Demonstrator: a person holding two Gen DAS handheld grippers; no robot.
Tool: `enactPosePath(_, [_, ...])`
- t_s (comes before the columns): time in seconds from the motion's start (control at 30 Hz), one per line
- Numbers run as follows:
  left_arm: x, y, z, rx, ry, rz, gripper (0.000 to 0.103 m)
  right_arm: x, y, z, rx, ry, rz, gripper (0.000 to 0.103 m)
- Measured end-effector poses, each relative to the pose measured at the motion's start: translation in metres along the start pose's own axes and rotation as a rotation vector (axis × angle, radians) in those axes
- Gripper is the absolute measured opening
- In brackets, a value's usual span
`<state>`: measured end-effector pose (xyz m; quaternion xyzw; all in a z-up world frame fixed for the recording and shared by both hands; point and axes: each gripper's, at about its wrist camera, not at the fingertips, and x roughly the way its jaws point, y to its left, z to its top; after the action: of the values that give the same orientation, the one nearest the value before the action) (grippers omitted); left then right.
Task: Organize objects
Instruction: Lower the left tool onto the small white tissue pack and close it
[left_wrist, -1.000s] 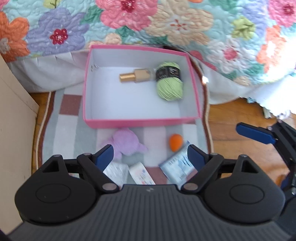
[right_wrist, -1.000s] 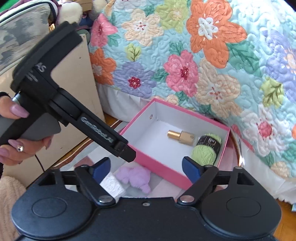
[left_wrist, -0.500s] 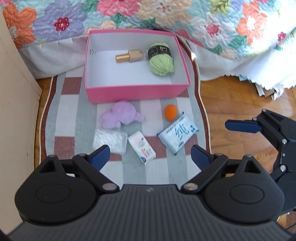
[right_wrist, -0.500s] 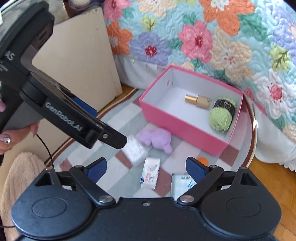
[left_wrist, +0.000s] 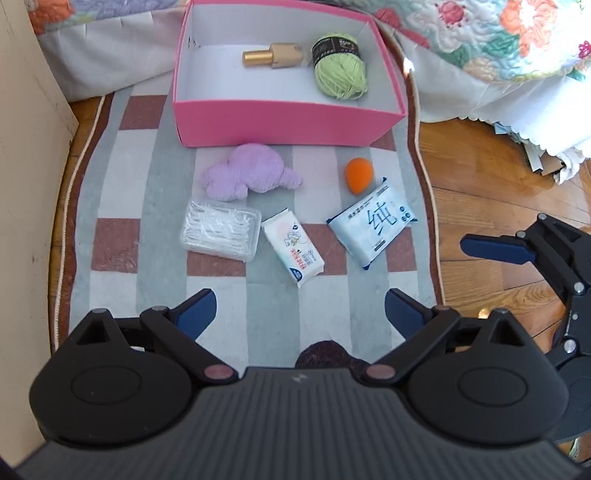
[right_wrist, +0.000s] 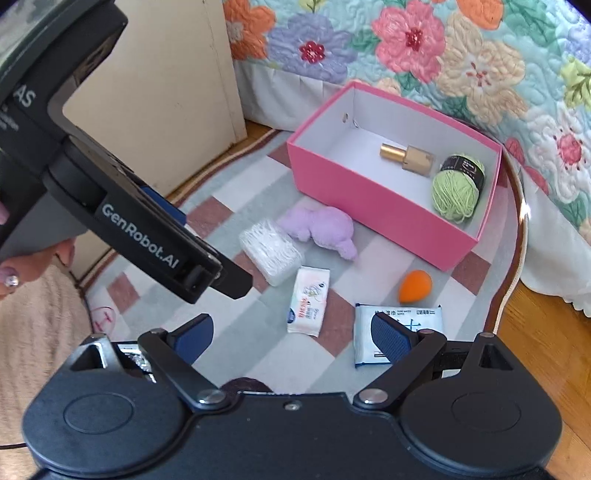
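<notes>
Two open, empty grippers above a striped rug strewn with small items, pink box beyond.

The left gripper (left_wrist: 300, 308) and right gripper (right_wrist: 291, 332) both stand with jaws wide apart, holding nothing; the left tool's side reads "GenRobot.AI". On the checked grey, white and brown rug (left_wrist: 110, 184), nearest, lie a white tissue pack with red print (left_wrist: 292, 246), a clear plastic box of cotton swabs (left_wrist: 219, 229) at 10 o'clock and a blue-white wet-wipe pack with a Chinese character (left_wrist: 372, 220) at 1 o'clock. Farther: a lilac plush toy (left_wrist: 251, 173) and an orange egg-shaped sponge (left_wrist: 359, 175). At 12 o'clock, the open pink cardboard box (left_wrist: 288, 120) holds a gold bottle (left_wrist: 273, 57) beside a green yarn ball with a black label (left_wrist: 340, 68).
</notes>
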<state>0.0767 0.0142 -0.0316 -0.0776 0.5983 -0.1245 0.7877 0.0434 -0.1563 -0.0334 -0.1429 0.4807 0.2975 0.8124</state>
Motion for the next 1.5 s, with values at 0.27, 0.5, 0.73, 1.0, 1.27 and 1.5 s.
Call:
enactPosePath(0.27, [0.046,0.015,-0.003,-0.004,0.017,0.041,0.096,0.058,0.004,-0.018,-0.046,0.007,-0.054,0.094])
enactPosePath(0.5, [0.093,0.033,-0.011,-0.099,0.015,0.010,0.082,0.107,-0.011,-0.036,0.064,-0.034,-0.003,0.094])
enactPosePath(0.73, [0.129,0.032,-0.020,-0.132,-0.026,-0.046,0.052,0.153,-0.003,-0.053,0.061,-0.042,-0.029,0.091])
enactPosePath(1.0, [0.158,0.031,-0.021,-0.144,-0.106,-0.095,0.030,0.175,0.003,-0.059,0.093,-0.127,-0.100,0.068])
enactPosePath(1.27, [0.156,0.026,-0.025,-0.164,-0.145,-0.118,0.024,0.162,0.004,-0.053,0.163,-0.119,-0.089,0.046])
enactPosePath(1.5, [0.119,0.022,-0.030,-0.173,-0.123,-0.081,0.023,0.130,0.013,-0.042,0.196,-0.118,-0.036,0.046])
